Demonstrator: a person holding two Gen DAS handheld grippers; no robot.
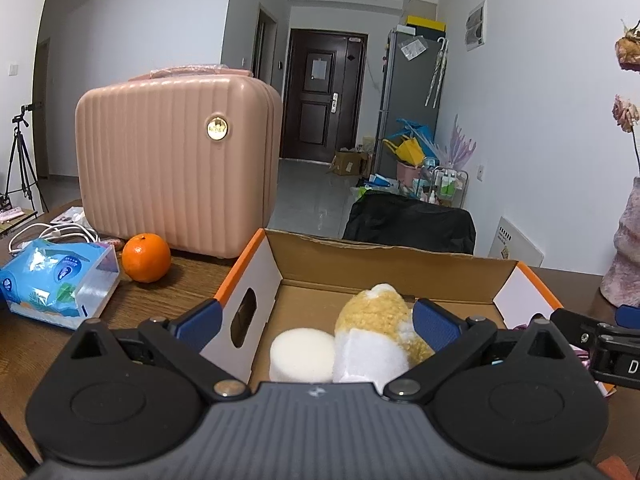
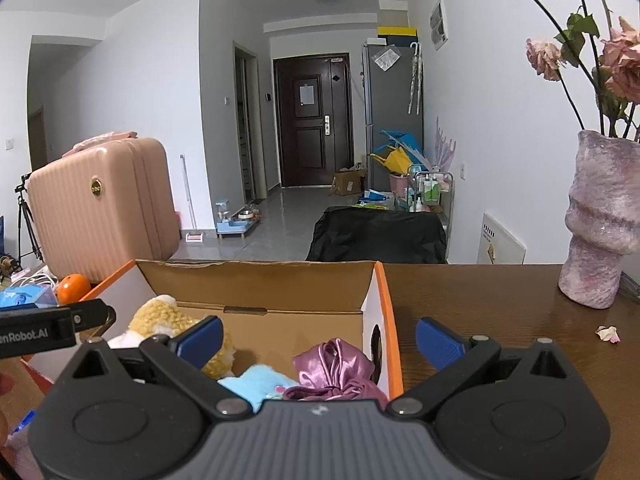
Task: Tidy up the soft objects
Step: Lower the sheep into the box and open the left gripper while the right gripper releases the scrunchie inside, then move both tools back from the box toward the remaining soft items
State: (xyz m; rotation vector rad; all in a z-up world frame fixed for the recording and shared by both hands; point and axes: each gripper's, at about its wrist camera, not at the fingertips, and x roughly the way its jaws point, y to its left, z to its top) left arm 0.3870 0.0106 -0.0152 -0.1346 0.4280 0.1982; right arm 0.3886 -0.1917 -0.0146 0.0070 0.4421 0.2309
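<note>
Both claws spread wide, empty: left claw (image 1: 314,320), right claw (image 2: 319,340). Plush toy (image 1: 376,320), white sponge (image 1: 302,354), blue plush (image 2: 256,384) and purple satin cloth (image 2: 336,368) lie inside the cardboard box (image 2: 256,280). Judged: drop-off step done. Next: find any soft item left on the desk (image 2: 480,304).

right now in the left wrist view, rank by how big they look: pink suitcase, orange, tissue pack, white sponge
1. pink suitcase, clearly largest
2. tissue pack
3. white sponge and orange look about alike; the sponge is nearer the camera and partly hidden, so I won't rank them.
</note>
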